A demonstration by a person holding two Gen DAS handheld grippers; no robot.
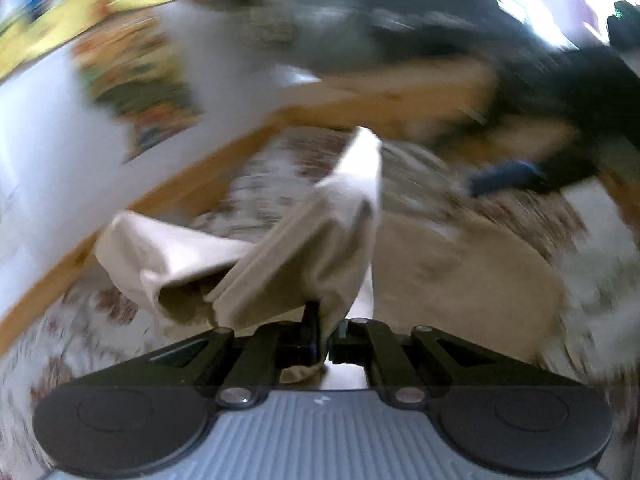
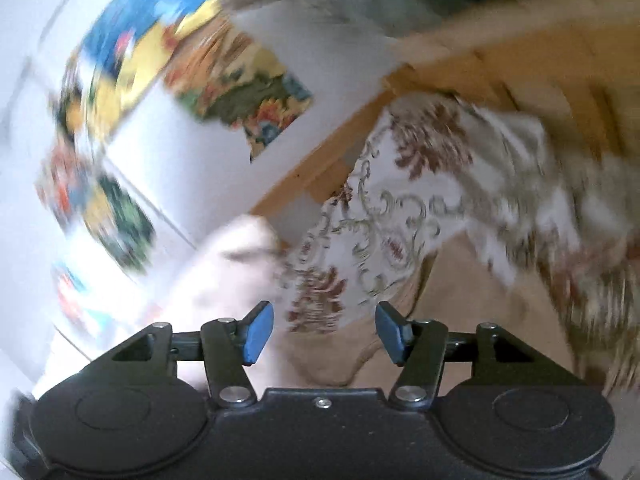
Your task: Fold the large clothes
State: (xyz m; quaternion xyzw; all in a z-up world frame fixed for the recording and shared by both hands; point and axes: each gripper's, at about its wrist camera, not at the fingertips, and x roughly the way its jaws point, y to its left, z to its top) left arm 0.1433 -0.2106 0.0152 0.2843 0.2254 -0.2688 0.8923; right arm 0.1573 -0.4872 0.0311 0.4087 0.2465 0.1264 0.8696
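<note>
A beige garment (image 1: 304,240) hangs in folds from my left gripper (image 1: 325,340), which is shut on its edge; the cloth hides the fingertips. More of the garment (image 1: 460,272) lies spread over the floral bedspread (image 1: 280,184). My right gripper (image 2: 325,332) is open, its blue pads (image 2: 260,332) wide apart above the bedspread (image 2: 400,208) and the beige garment (image 2: 460,320), with nothing pressed between them. In the left wrist view one blue pad (image 1: 504,178) of the right gripper shows on a dark arm at the right. Both views are blurred.
A wooden bed frame (image 1: 360,100) (image 2: 500,60) runs along the far side of the bed. Behind it is a white wall with colourful pictures (image 2: 240,80). A dark and grey pile (image 1: 400,12) sits at the top. A pale blurred shape (image 2: 232,264) lies left of my right gripper.
</note>
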